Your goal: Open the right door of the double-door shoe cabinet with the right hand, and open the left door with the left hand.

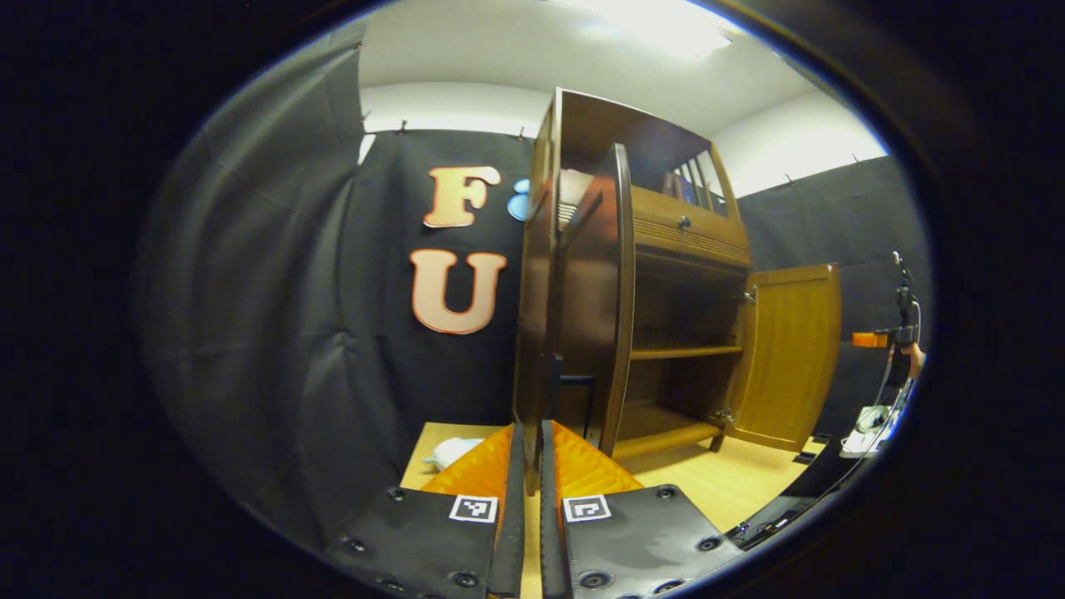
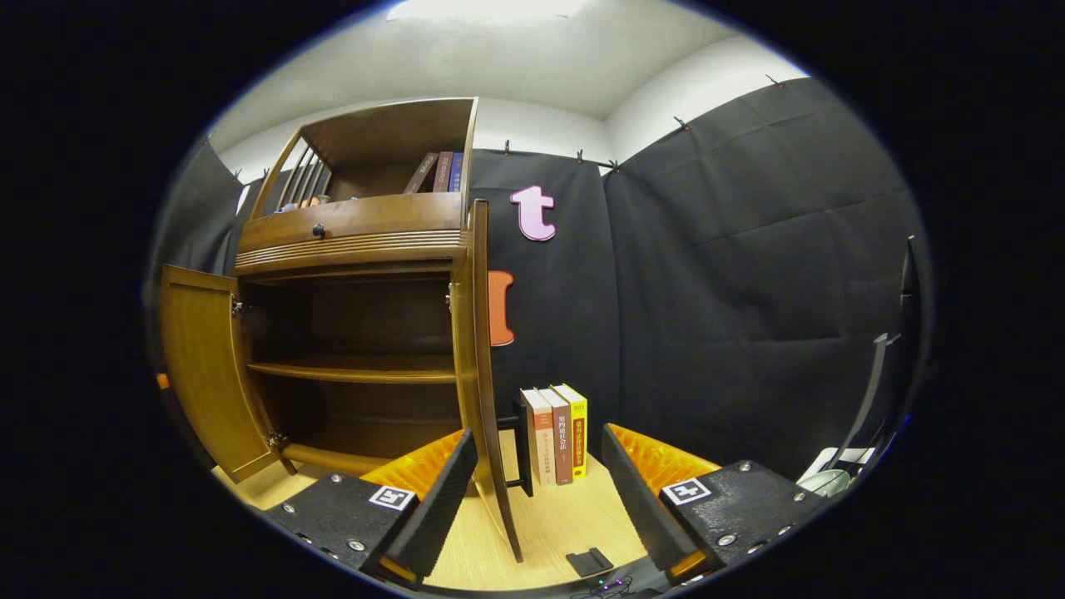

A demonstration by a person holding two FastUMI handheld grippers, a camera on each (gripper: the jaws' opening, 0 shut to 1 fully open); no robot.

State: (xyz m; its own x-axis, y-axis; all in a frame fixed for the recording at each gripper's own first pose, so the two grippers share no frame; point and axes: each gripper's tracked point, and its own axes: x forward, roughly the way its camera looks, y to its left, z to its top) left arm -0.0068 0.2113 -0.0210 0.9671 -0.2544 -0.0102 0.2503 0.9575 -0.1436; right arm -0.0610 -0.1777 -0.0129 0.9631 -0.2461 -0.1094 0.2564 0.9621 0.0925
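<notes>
Cabinet status: the tall brown wooden shoe cabinet stands on the pale wood floor with both lower doors swung outward.

Right side: the right door stands edge-on directly ahead of the right gripper, its long axis vertical, its lower edge between the gripper's two fingers, which are spread wide apart and touch nothing. Its dark bar handle sits on the door's far face, just beyond the fingers. Three upright books stand on the floor just beyond the door.

Left side: the left door is likewise edge-on ahead of the left gripper. The fingers are drawn nearly together; a thin dark upright piece, probably the handle, rises from the slit between them, though whether they pinch it cannot be told.

Judgement: each gripper is nearest its own door; both doors appear open already, so release and withdrawal remain.
</notes>
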